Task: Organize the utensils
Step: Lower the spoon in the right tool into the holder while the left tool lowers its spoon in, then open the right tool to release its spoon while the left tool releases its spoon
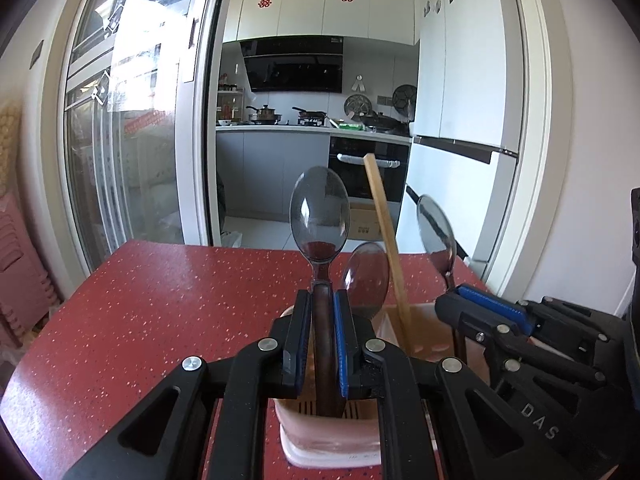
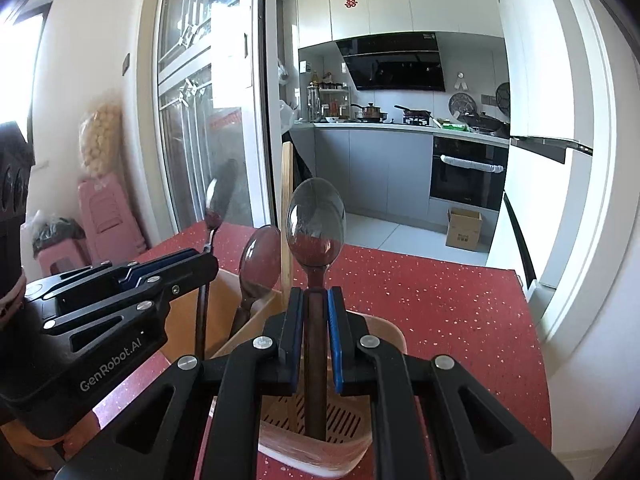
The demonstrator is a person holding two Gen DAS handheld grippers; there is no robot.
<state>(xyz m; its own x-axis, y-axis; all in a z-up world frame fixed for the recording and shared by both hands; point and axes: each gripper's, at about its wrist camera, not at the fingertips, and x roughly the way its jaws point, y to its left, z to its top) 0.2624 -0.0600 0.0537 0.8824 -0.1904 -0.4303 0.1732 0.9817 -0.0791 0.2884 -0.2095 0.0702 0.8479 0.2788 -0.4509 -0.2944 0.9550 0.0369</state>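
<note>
Step in hand: placing spoons into the utensil holder (image 1: 320,450); judging by how both spoons stand handle-down in its compartments, this looks like the moment just before release.
Left claw (image 1: 322,298): closed on the dark handle of a spoon (image 1: 319,212), held upright with the bowl on top.
Right claw (image 2: 316,294): closed likewise on a second spoon (image 2: 316,220), also upright, its handle reaching down to the slotted floor of a compartment.
Where the utensils are: both held spoons are inside the holder, which stands on the red surface (image 1: 160,300). A third spoon (image 1: 366,276) and a wooden chopstick (image 1: 386,232) already lean in a neighbouring compartment.
Next move: probably open each claw gently and lift straight up, clear of the bowls, so that the spoons settle against the walls without tipping out.
Materials: the spoon bowls are polished, mirror-like metal, oval and deep. The handles look like dark brown wood, slim and smooth.
Holder: pale pink plastic with rounded corners, thin dividers and a slotted draining base.
Surface: glossy red with pale speckles, hard and flat.
Claw pads: blue, ribbed, set in black frames.
</note>
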